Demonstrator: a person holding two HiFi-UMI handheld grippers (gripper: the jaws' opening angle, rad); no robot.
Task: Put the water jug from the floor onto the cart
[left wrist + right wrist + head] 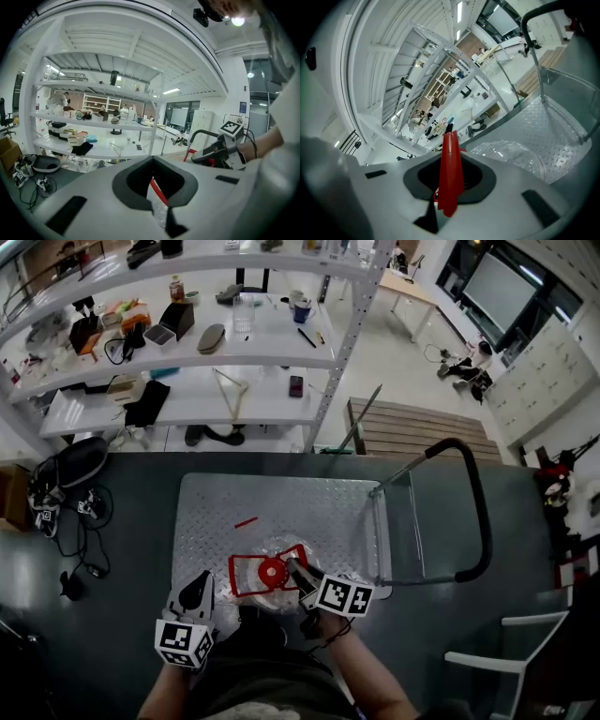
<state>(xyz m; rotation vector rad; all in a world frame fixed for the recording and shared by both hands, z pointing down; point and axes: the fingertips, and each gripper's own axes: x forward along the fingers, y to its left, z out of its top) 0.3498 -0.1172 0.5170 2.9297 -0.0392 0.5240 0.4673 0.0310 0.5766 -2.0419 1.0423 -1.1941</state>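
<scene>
Water jug [277, 553]: clear body, red cap, red carry handle [246, 570]. It sits on the diamond-plate deck of the cart [281, 502], at the deck's near edge and roughly mid-width. No part of it is on the floor [122, 521].

Right hand-held gripper [295, 570]: reaches in from the near side. In its own view the jaws are pinched onto the red handle, which stands up between them. The jug's clear shoulder lies just right of the grip.

Left hand-held gripper [199, 589]: at the deck's near-left corner, just beside the jug's left side. Its jaws stand narrowly spread. A slice of clear wall and a red strip show through the gap. Contact with the pads cannot be told.

Cart push bar [478, 512]: black, at the deck's right end.

A small loose red strip [246, 521] lies on the deck left of centre, apart from the jug. White shelving [234, 352] stands beyond the cart's far edge.
</scene>
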